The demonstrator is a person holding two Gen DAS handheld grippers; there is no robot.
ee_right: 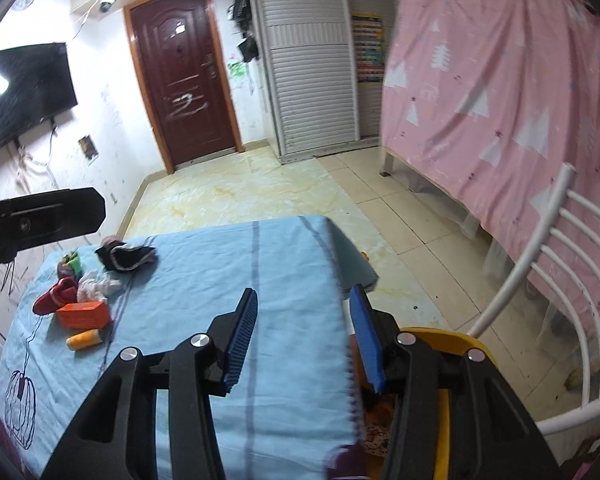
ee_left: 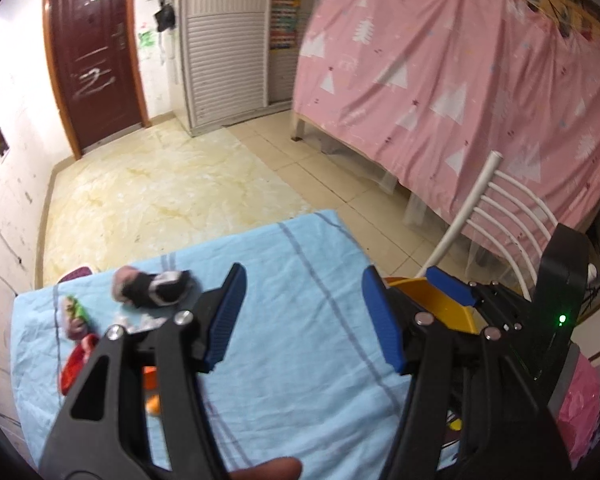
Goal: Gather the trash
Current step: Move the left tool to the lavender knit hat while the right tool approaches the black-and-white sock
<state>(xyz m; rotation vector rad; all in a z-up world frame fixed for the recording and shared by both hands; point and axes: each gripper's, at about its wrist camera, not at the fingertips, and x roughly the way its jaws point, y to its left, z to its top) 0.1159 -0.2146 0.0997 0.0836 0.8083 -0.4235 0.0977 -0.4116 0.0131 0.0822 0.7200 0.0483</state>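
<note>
Two claws hang over a tabletop [ee_right: 204, 280] with a light blue cloth on it. The left claw [ee_left: 304, 316] has its blue pads apart and nothing sits between them. The right claw [ee_right: 300, 340] is the same, pads apart and holding nothing.

All the bits to pick up lie at the far left of the tabletop. They are an orange box [ee_right: 85, 314], a small yellow roll [ee_right: 85, 339], a red wrapper [ee_right: 56, 295], some crumpled white paper [ee_right: 96, 285], a green packet [ee_right: 74, 263] and a dark bundle [ee_right: 125, 258] that looks like cloth. A yellow bin [ee_right: 444, 338] sits low at the near right edge of the tabletop, just under the right claw. It looks like the place for the trash.

I think no piece is in hand now, so the step is reaching out for the next one. Next, a claw needs to go far and left to the pile, come down around one piece, and squeeze. The orange box and yellow roll are nearest. The paper is soft and may slip.

No label on the trash can be read. The brown door [ee_right: 184, 88] far away has a white scribble on it, maybe a "2".
</note>
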